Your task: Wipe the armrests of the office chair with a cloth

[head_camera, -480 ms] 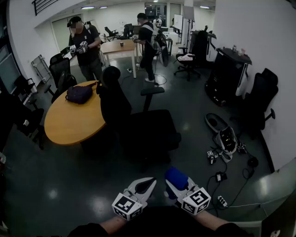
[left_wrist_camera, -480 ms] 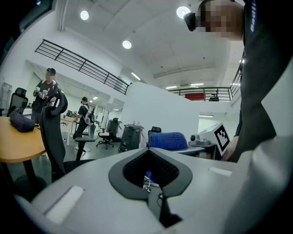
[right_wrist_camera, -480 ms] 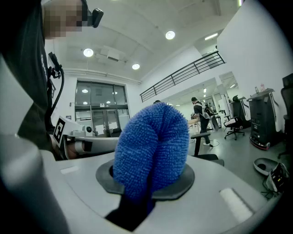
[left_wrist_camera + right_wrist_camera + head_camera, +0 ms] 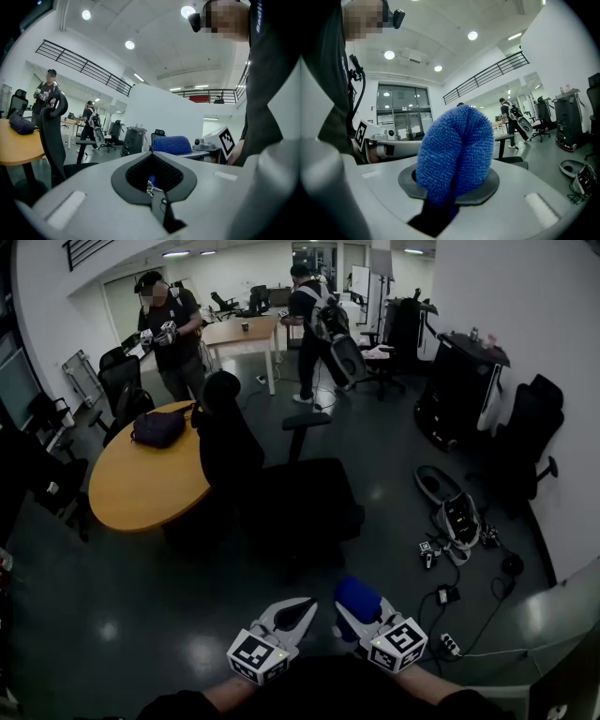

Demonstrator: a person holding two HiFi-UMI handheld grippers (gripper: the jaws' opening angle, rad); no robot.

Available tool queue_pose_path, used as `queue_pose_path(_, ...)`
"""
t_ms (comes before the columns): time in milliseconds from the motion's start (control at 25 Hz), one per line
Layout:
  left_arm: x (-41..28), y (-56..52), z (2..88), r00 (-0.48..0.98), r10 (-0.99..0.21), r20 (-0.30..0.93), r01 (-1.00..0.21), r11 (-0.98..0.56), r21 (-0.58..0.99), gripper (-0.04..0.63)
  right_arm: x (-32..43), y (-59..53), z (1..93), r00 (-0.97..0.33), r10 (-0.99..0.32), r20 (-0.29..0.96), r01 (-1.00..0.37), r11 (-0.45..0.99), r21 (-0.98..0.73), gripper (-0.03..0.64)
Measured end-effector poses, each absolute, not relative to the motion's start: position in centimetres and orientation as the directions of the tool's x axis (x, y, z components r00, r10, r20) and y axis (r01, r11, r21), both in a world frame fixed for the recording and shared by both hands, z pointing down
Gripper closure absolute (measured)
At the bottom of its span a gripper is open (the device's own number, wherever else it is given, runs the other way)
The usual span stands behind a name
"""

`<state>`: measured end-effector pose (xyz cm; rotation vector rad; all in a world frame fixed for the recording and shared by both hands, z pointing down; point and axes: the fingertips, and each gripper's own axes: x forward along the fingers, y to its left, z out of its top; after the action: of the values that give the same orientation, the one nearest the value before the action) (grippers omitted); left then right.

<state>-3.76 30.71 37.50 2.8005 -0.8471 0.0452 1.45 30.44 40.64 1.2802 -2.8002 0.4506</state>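
The right gripper (image 4: 366,622) squeezes a fluffy blue cloth (image 4: 356,598), the left gripper (image 4: 300,611) has its jaws pressed together on nothing, and the black office chair (image 4: 281,493) stands well apart.

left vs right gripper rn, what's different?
Left gripper is shut on nothing; right gripper is shut on the blue cloth.
Left's fingers meet bare; right's clamp the cloth, which bulges out past their tips.
Shared: both sit low, side by side close to the person's body, well short of the chair.
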Motion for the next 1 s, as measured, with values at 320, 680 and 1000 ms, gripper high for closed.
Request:
queue_pose_path(320,-2.1,30.7,38.2,0.83,-0.544,0.12,-0.557,-0.804,0.207,0.575,3.8,30.5,41.3,-0.648,-0.748,0.145,-0.751,0.596,-0.284,0.509)
queue_pose_path(680,1.6,30.3,38.1,0.829,-0.54,0.142,-0.558,-0.808,0.188,0.575,7.5,30.0,41.2,-0.649,-0.751,0.123,-0.745,0.592,-0.308,0.509)
queue_pose_path(1000,6.0,30.2,38.8,0.824,-0.545,0.151,-0.566,-0.804,0.181,0.575,12.0,29.9,42.2,-0.65,-0.752,0.111,-0.739,0.59,-0.325,0.509)
